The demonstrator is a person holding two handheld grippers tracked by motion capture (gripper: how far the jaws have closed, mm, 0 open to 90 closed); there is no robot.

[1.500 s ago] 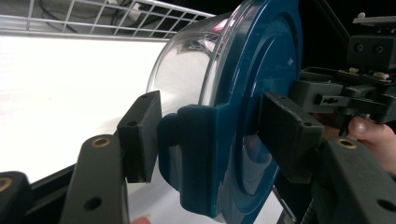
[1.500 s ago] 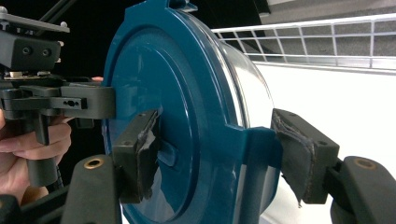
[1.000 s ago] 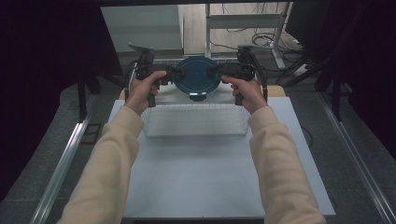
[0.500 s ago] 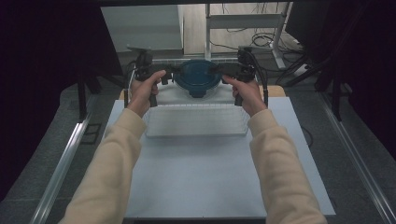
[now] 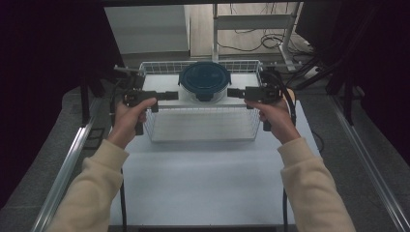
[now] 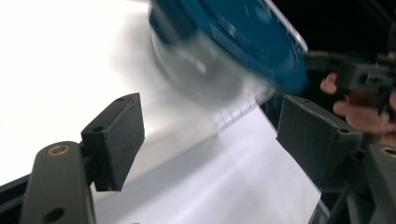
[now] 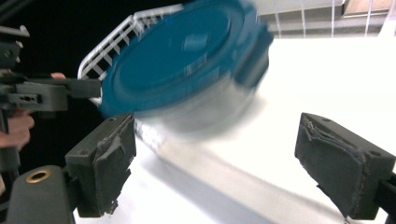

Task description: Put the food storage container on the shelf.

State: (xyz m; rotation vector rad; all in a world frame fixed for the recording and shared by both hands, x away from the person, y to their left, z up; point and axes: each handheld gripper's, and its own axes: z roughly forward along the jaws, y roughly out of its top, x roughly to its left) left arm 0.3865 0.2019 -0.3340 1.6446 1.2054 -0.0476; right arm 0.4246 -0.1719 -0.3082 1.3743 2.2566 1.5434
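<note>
Two hands in cream sleeves are each holding a gripper over a white table (image 5: 203,193), one on either side of a white wire basket (image 5: 200,126).

A round clear food container w/ a dark teal snap-lock lid (image 5: 205,80) is sitting in the far part of the basket, directly between the two grippers and just beyond their tips, touching neither.

Left gripper (image 5: 173,95) is pointing inward toward the container's side. Its jaws have just been opening and are standing wide apart w/ nothing between them. In the left gripper view the container (image 6: 224,46) is appearing blurred, ahead of and above the gap between the gripper's (image 6: 210,135) black pads, w/ bare white surface between them.

Right gripper (image 5: 232,92) is pointing inward from the opposite side. Its jaws have also just been opening; they are apart and empty. In the right gripper view the container (image 7: 187,65) is lying ahead, nearer the left pad of the gripper (image 7: 215,149), blurred, w/ the basket rim (image 7: 116,35) behind it.
</note>
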